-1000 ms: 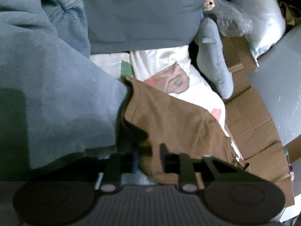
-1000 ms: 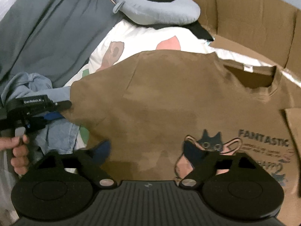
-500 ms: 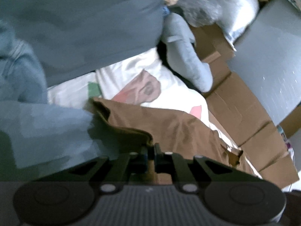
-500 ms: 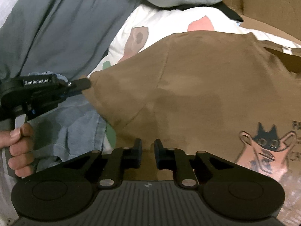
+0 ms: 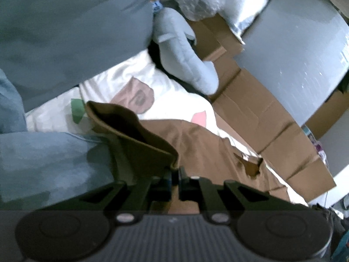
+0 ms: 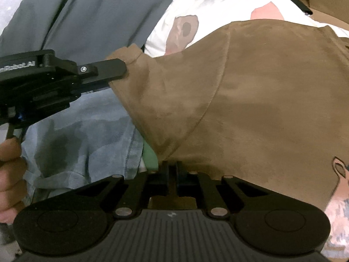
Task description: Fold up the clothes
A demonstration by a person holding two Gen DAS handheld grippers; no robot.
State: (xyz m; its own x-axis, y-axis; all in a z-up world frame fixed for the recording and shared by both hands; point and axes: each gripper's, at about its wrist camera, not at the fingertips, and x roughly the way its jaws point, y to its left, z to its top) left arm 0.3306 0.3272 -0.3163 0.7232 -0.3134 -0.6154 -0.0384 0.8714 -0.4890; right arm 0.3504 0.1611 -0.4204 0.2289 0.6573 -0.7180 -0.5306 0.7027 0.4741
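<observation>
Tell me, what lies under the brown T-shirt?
Under the brown T-shirt a white printed sheet shows at its far edge, and light blue denim at its sleeve side. What lies beneath its middle is covered.

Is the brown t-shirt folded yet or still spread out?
Mostly spread. The brown t-shirt lies open; only its sleeve is lifted, pinched by the left hand-held gripper. The right hand-held gripper clamps its edge.

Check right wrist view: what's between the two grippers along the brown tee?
Only the brown tee's own sleeve fabric, in the right wrist view. The left gripper pinches the sleeve hem, the right gripper the lower edge; pale blue jeans lie beside it.
</observation>
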